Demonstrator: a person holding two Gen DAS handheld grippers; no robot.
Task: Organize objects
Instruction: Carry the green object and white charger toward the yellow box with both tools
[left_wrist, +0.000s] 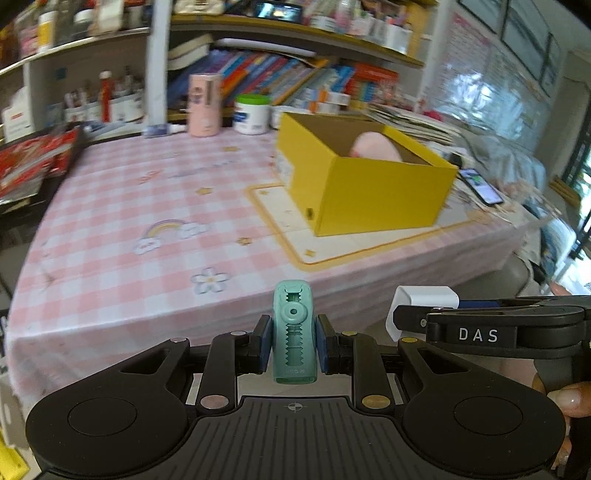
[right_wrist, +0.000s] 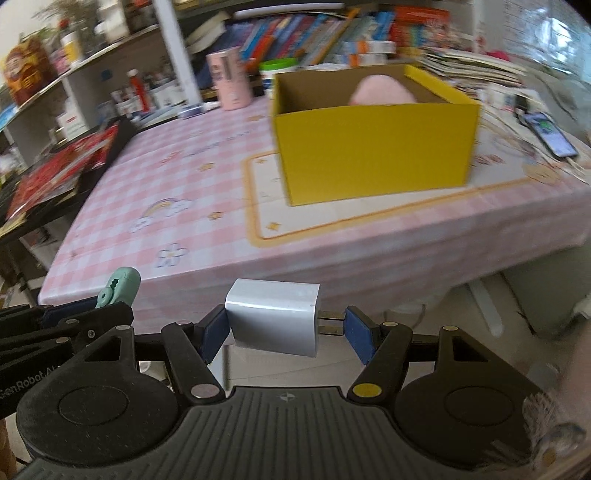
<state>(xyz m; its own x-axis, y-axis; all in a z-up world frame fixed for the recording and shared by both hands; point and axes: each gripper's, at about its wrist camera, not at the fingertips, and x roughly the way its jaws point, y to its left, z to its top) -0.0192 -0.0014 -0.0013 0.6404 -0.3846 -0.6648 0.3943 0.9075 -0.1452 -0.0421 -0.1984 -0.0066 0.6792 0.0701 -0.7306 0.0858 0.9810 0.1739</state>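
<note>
Holding a small mint-green plastic clip (left_wrist: 293, 332), the left gripper (left_wrist: 293, 341) squeezes it tight between two blue pads. The clip stands upright and has little teeth and a round pin in its middle. The right gripper (right_wrist: 281, 326) grasps a white phone charger plug (right_wrist: 273, 321). It is a smooth, shiny block with rounded corners, and its two metal prongs touch the right-hand blue pad.

Both grippers hang in the air just off the near edge of the table. A soft pink-and-white checked tablecloth (left_wrist: 122, 206) covers the table, printed with a rainbow, flowers and stars. On it lies a flat cream mat with a yellow border (right_wrist: 266, 192), and a yellow cardboard box (right_wrist: 373, 147) sits on the mat, open at the top. Something round and pink (right_wrist: 380, 90) rests inside; it is too blurry to name.

Only the left view shows the "DAS" letters on the right gripper's side and a fingertip (left_wrist: 569, 398) behind it. Only the right view shows the plug's prongs.
</note>
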